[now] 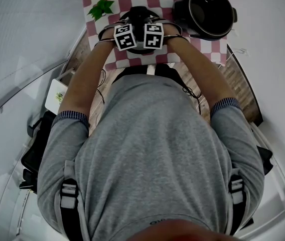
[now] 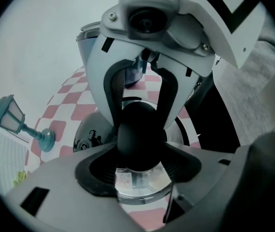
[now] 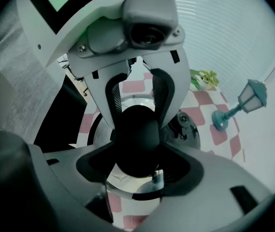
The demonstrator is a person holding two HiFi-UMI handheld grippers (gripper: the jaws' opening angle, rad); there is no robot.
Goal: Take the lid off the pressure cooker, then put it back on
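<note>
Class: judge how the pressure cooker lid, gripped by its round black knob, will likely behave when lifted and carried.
The lid looks hard and shiny, so probably stiff and fairly heavy. Its knob is round and smooth; it may swivel or slip in a grasp. Held centrally, the lid should hang roughly level, though it could rock.

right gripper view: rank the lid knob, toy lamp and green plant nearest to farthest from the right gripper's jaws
1. lid knob, centre, gripped between the jaws
2. toy lamp, off to the right
3. green plant, upper right, set further back than the lamp
</note>
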